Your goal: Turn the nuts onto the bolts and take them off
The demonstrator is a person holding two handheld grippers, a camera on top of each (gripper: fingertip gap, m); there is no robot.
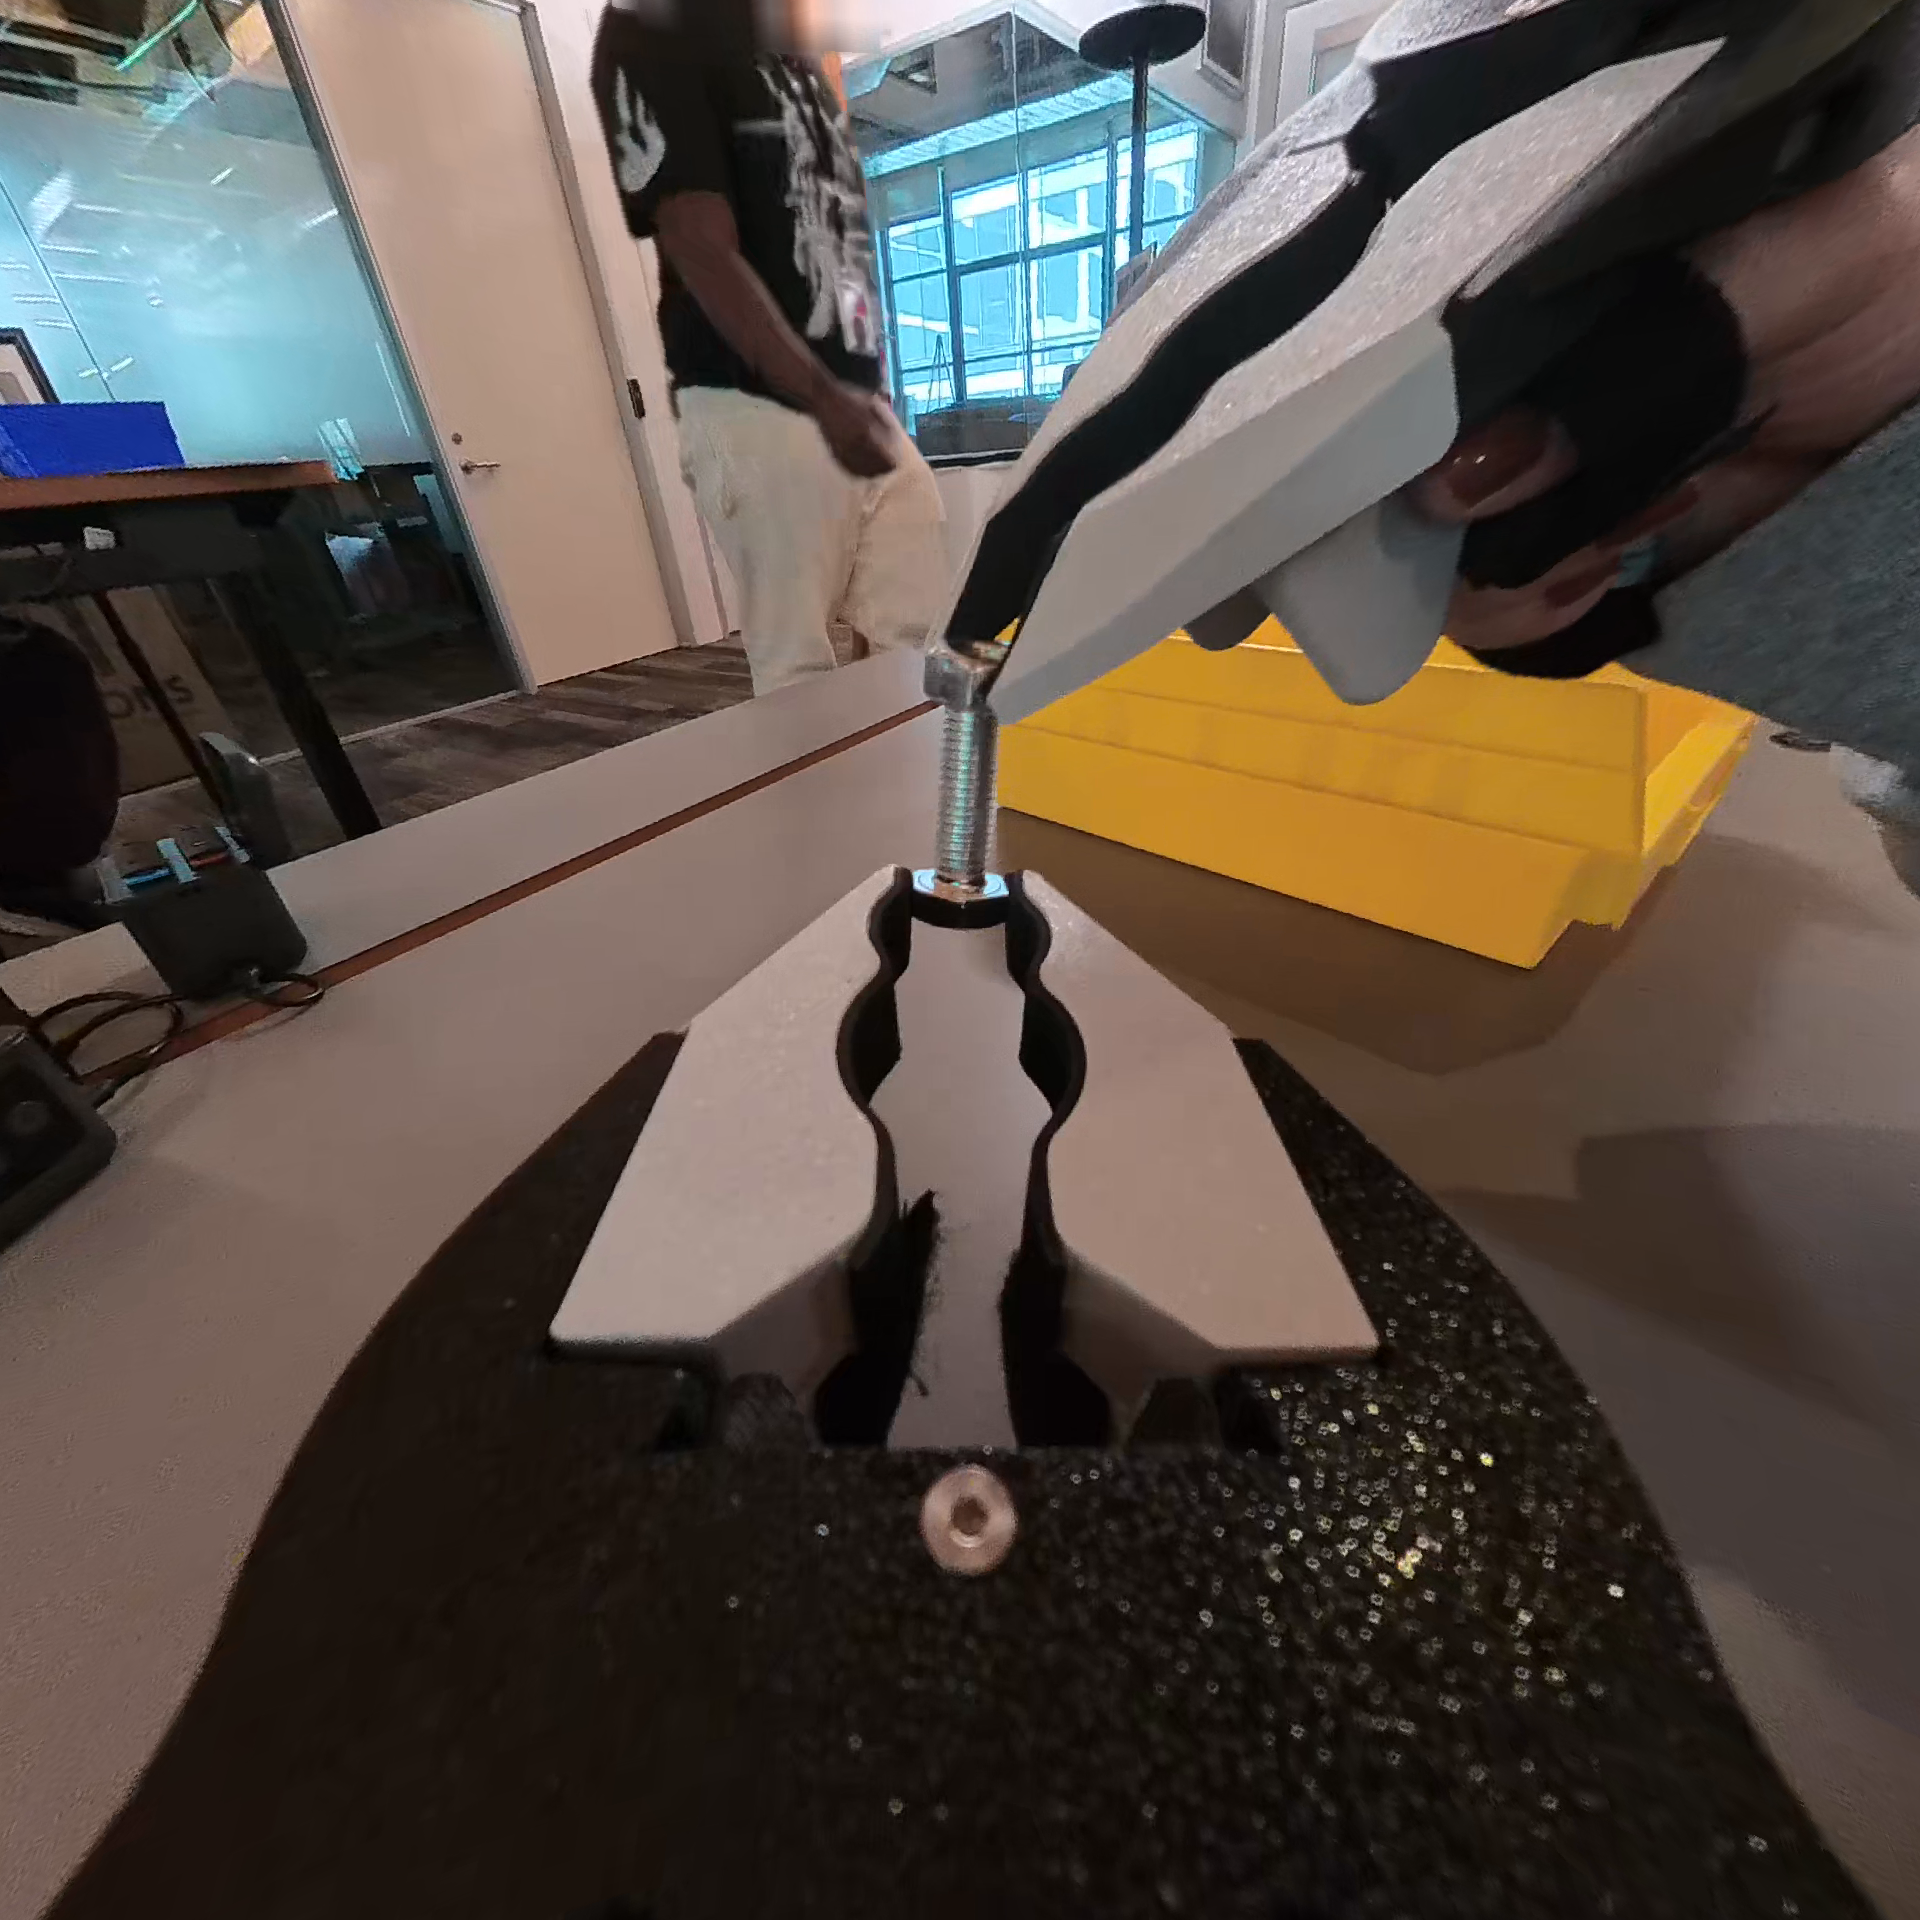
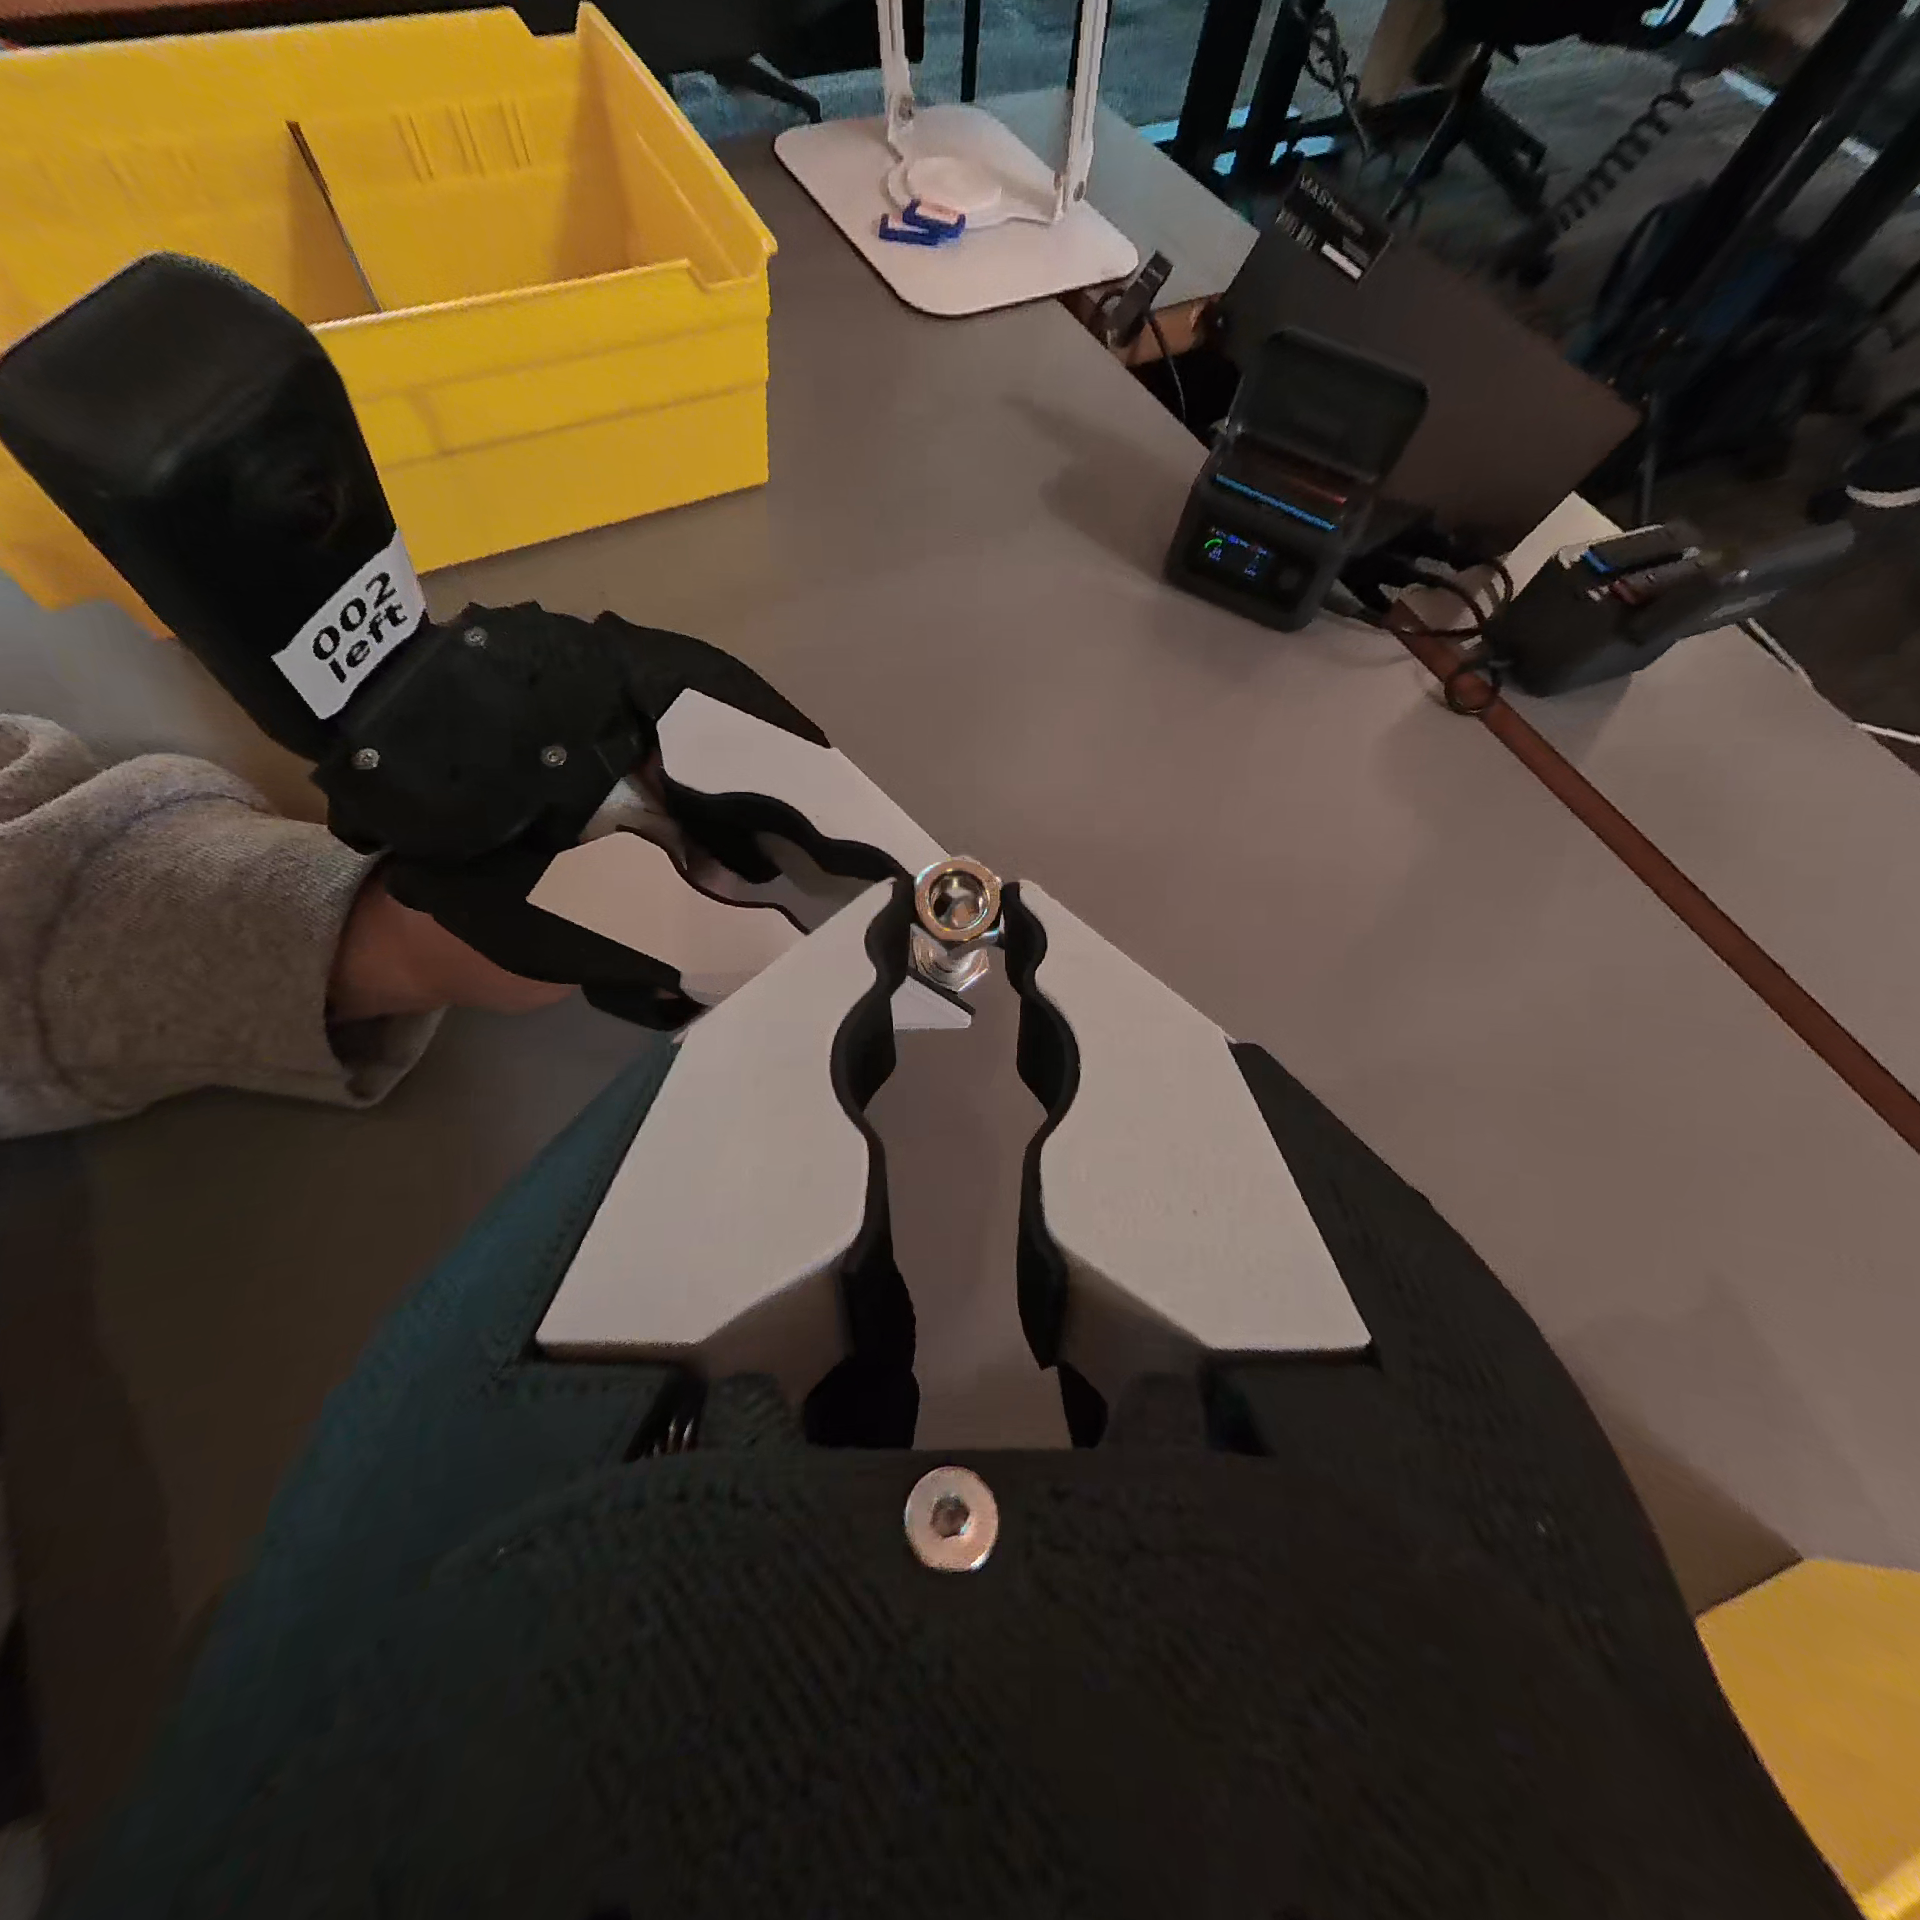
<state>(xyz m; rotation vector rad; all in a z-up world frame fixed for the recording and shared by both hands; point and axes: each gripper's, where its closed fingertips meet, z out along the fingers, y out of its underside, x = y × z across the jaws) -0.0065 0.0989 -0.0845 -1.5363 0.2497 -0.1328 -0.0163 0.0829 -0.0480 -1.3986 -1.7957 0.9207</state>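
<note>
Threaded silver steel bolt [image 1: 966,800] stands upright at the centre of the left wrist view, its head down and pinched between the tips of the left gripper [image 1: 961,894], which is narrowed onto it just above the grey tabletop [image 1: 416,1091]. At the top of the shank sits a small silver hex nut [image 1: 961,670], and the right gripper [image 1: 977,655] reaches down from the upper right of the frame with its tips closed narrowly on that nut. In the right wrist view the same nut [image 2: 958,899] shows end-on between the right gripper's tips just above mid-frame, its bore facing the camera.

Judging by the bare thread below it, the nut is only at the bolt's end, so it is either just starting or nearly off; which one cannot be told. To do this well, keep the nut square to the shank, hold the bolt steady and vertical, and turn in short, light arcs, regripping without tilting. A cocked nut could cross-thread or pop loose.

Behind stands a yellow plastic bin [image 1: 1351,810] at right of centre.
</note>
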